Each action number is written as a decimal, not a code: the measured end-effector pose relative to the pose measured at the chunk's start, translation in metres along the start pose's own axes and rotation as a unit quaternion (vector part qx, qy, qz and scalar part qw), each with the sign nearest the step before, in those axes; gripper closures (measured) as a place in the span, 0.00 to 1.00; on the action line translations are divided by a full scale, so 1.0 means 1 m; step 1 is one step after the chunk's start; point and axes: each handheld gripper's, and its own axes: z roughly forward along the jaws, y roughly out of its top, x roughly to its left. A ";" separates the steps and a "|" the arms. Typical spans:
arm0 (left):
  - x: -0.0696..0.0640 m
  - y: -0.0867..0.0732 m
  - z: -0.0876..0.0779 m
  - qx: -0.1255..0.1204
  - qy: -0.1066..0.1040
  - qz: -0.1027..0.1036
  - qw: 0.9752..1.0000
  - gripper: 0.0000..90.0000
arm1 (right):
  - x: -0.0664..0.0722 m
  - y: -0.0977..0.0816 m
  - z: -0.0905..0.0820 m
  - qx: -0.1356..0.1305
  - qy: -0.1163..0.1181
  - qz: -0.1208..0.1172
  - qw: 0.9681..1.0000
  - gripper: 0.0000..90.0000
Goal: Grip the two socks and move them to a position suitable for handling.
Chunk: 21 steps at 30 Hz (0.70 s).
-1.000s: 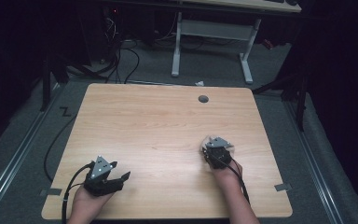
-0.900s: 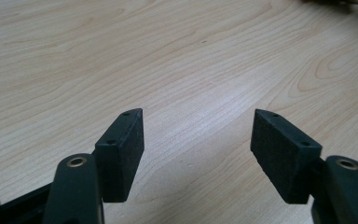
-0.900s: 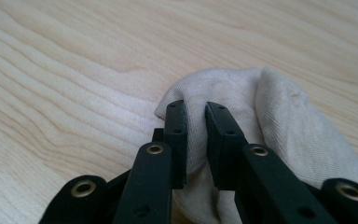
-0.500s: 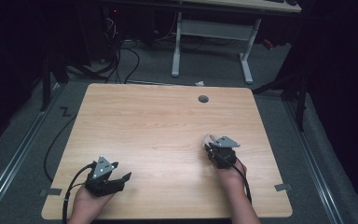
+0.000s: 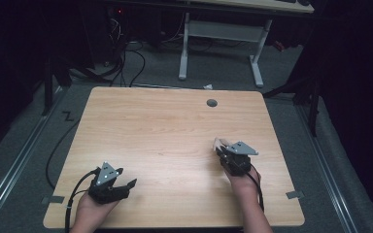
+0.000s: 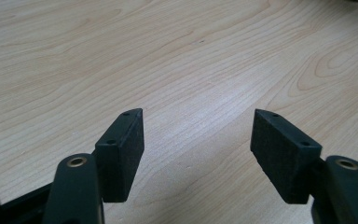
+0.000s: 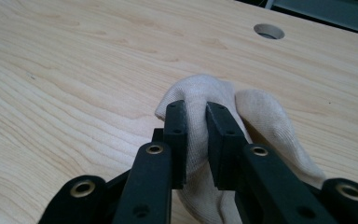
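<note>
At the lower right of the high view, the right hand-held gripper (image 5: 222, 148) is seen clamped on a small off-white knitted cloth (image 5: 219, 142), a bunched piece that may be a sock or glove; which it is cannot be told. In the right gripper view the cloth (image 7: 214, 140) is pinched in a fold between the two black jaws, with loose fabric bulging above and to the right of them. Whether the cloth rests on the light wood-grain tabletop (image 5: 165, 131) or is lifted just clear of it cannot be determined. At the lower left of the high view, the left hand-held gripper (image 5: 126, 187) is held low over the tabletop; in the left gripper view its jaws stand wide apart with nothing between them (image 6: 198, 135). A round grey cable hole (image 5: 211, 103) is noted near the far edge. The step in hand is judged to be carrying the cloth. A firm, steady pinch is advised, with the trailing fabric kept from dragging.
</note>
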 end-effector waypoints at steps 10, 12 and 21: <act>0.000 0.000 0.001 0.003 -0.002 0.002 1.000 0.39 | -0.003 0.007 -0.012 -0.033 -0.007 0.004 0.999 0.88; 0.001 0.000 0.001 0.004 -0.002 0.002 1.000 0.39 | -0.001 0.010 -0.016 -0.043 -0.005 0.003 0.999 0.88; 0.000 0.000 0.003 0.005 -0.004 0.002 1.000 0.39 | 0.013 0.016 -0.023 -0.057 0.016 -0.009 0.998 0.88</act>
